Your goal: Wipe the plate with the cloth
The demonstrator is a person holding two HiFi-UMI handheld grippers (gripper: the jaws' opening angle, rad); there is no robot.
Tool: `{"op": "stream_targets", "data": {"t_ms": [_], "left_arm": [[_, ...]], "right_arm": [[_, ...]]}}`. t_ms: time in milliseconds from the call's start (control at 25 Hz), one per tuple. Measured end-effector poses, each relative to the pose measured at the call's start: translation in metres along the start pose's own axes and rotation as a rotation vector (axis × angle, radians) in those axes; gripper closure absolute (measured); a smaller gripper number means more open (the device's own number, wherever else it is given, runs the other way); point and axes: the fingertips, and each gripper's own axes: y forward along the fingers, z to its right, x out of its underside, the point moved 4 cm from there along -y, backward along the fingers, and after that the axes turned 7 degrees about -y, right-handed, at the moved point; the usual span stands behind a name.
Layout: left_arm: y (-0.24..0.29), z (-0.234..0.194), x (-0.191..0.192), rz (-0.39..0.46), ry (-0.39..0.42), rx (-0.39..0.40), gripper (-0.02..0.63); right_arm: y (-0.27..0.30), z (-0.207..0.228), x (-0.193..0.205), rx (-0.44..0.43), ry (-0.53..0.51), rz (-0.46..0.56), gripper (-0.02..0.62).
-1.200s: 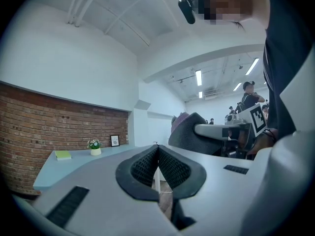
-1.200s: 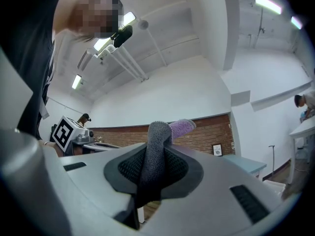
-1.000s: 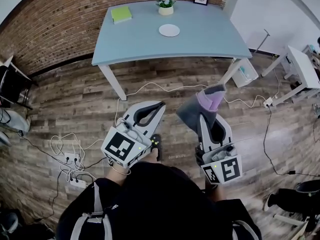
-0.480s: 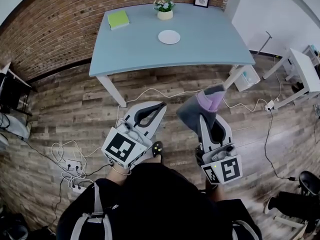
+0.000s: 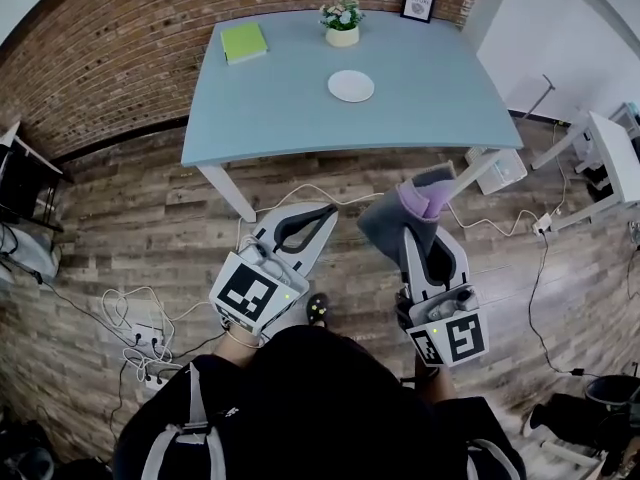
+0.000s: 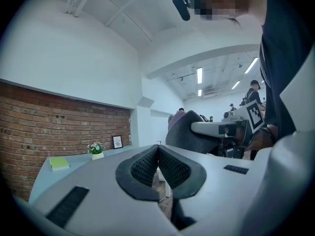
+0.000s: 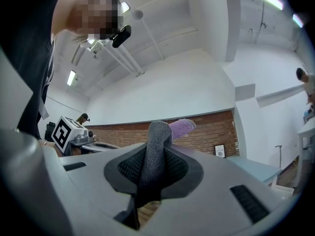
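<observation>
A white plate lies on the light blue table, far ahead of both grippers. My right gripper is shut on a grey and purple cloth, which sticks up between its jaws in the right gripper view as the cloth. My left gripper is shut with nothing in it; its dark pads meet in the left gripper view. Both grippers hang over the wooden floor, short of the table's near edge.
On the table stand a green pad, a small flower pot and a framed picture. A brick wall runs behind it. Cables and a power strip lie on the floor at left; a white side table stands at right.
Both grippers have moved forward toward the table, which now sits lower and larger in the head view. The cloth stays in the right gripper.
</observation>
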Motion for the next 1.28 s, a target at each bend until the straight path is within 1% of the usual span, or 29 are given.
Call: {"op": "stream_targets", "data": {"t_ms": [120,240,360,400,520,600,720,800,920,1040,1120,1280], "left_arm": [[0.004,-0.016,-0.002,0.001,-0.026,-0.003,0.599],[0.009,-0.031,0.002,-0.003,-0.016,-0.003,0.6],[0.016,-0.041,-0.001,0.011,-0.053,0.008,0.6],[0.019,-0.046,-0.001,0.014,-0.051,0.012,0.6],[0.024,-0.061,0.001,0.039,-0.01,0.021,0.6],[0.027,-0.068,0.001,0.04,-0.026,0.02,0.6],[0.031,-0.075,0.001,0.026,-0.073,0.02,0.6],[0.032,-0.079,0.003,0.025,-0.069,0.025,0.6],[0.034,-0.088,0.005,0.044,-0.038,0.03,0.6],[0.037,-0.092,0.0,0.04,-0.066,0.03,0.6],[0.039,-0.091,-0.001,0.045,-0.053,0.04,0.6],[0.038,-0.091,-0.003,0.037,-0.074,0.032,0.6]], "right_arm": [[0.016,0.003,0.001,0.009,-0.007,-0.008,0.535],[0.029,0.005,0.005,0.013,-0.009,-0.015,0.535],[0.042,0.008,0.01,0.012,-0.011,-0.024,0.535],[0.047,0.009,0.011,0.013,-0.013,-0.026,0.535],[0.058,0.011,0.014,0.018,-0.021,-0.033,0.535],[0.064,0.013,0.017,0.024,-0.024,-0.039,0.535],[0.072,0.015,0.02,0.028,-0.024,-0.047,0.535],[0.077,0.017,0.022,0.031,-0.024,-0.051,0.535],[0.083,0.017,0.023,0.033,-0.023,-0.053,0.535],[0.088,0.019,0.024,0.036,-0.024,-0.057,0.535],[0.09,0.021,0.024,0.039,-0.025,-0.057,0.535],[0.091,0.019,0.022,0.036,-0.027,-0.046,0.535]]}}
